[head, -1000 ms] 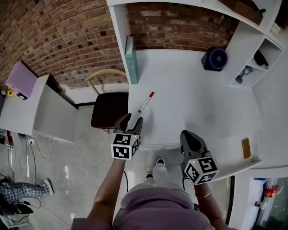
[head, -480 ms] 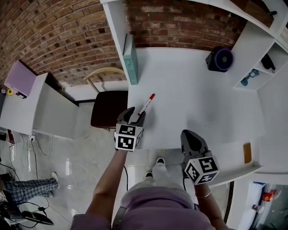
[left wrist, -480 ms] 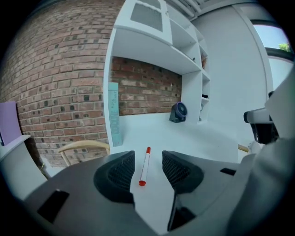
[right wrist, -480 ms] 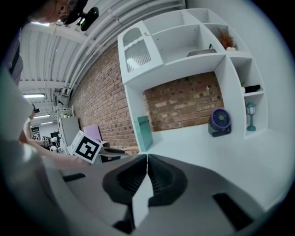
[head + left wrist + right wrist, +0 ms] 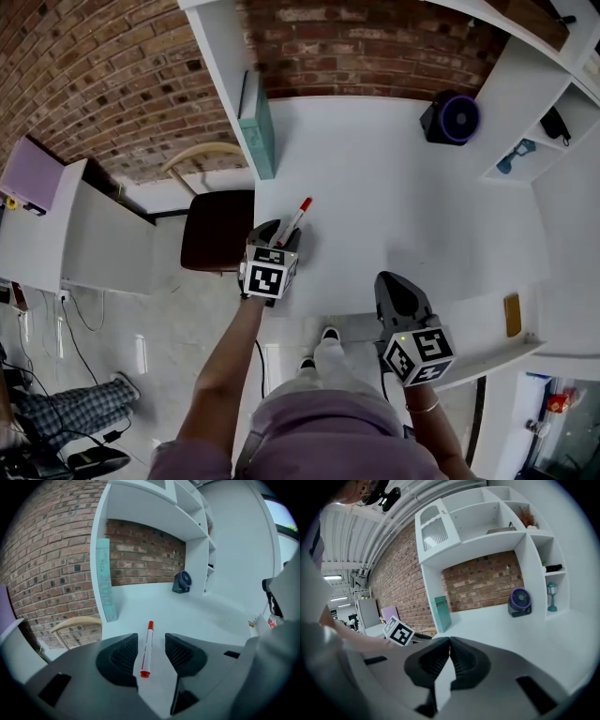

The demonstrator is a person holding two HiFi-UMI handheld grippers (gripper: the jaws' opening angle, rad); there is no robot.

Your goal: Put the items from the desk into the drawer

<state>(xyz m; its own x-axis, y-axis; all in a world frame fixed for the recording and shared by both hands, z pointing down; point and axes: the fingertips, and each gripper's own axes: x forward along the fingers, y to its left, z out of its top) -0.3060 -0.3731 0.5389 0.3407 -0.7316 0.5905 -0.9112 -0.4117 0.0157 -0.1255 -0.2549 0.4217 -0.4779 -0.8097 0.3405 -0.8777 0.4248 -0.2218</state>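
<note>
A white marker with red caps [image 5: 295,221] [image 5: 146,648] lies on the white desk [image 5: 394,206], near its left front part. My left gripper [image 5: 278,232] [image 5: 151,652] is open and straddles the marker's near end, one jaw on each side, not closed on it. My right gripper [image 5: 397,289] [image 5: 449,656] hovers over the desk's front edge, its jaws pressed together with nothing between them. No drawer shows as such in these views.
A teal book [image 5: 255,127] leans upright against the white left partition. A purple fan [image 5: 449,118] stands at the back right. Shelves [image 5: 539,141] on the right hold small things. A brown object [image 5: 512,313] lies on the right ledge. A dark chair [image 5: 214,230] stands left of the desk.
My left gripper has moved forward from the desk's front edge up to the marker, so its open jaws now flank the marker's near end. The right gripper has stayed put.
</note>
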